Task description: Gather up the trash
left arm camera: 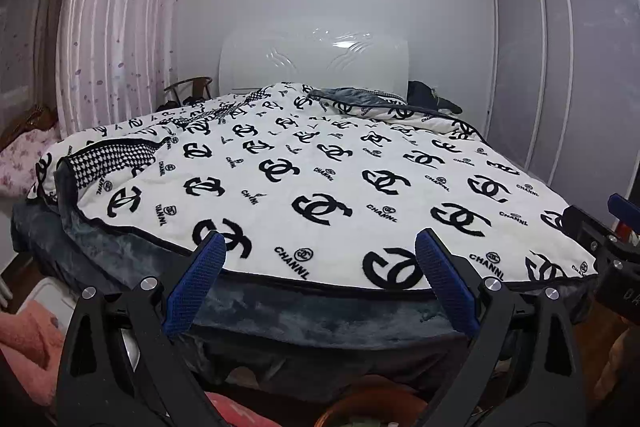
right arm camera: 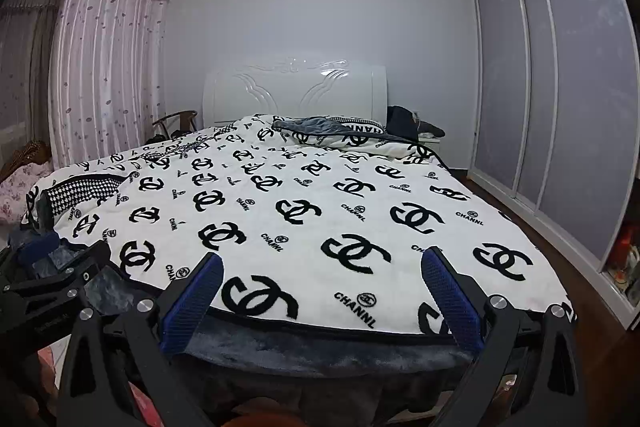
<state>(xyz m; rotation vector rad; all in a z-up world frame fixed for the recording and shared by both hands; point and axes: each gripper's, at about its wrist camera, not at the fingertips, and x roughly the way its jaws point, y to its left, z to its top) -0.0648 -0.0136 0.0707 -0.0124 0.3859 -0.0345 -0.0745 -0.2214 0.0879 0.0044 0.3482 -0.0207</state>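
Observation:
A bed fills both views, covered by a white blanket printed with black logos over a dark grey underlayer. No trash shows on it. My left gripper hangs open above the foot edge of the bed, its blue pads wide apart with nothing between them. My right gripper is open too, just right of the left one, over the same foot edge. The right gripper's body shows at the right border of the left wrist view, and the left gripper's body shows at the lower left of the right wrist view.
A white headboard stands against the far wall. Sliding wardrobe doors line the right side, with a strip of dark floor beside the bed. Pink curtains and a wooden chair are at left. Dark clothes lie near the pillow.

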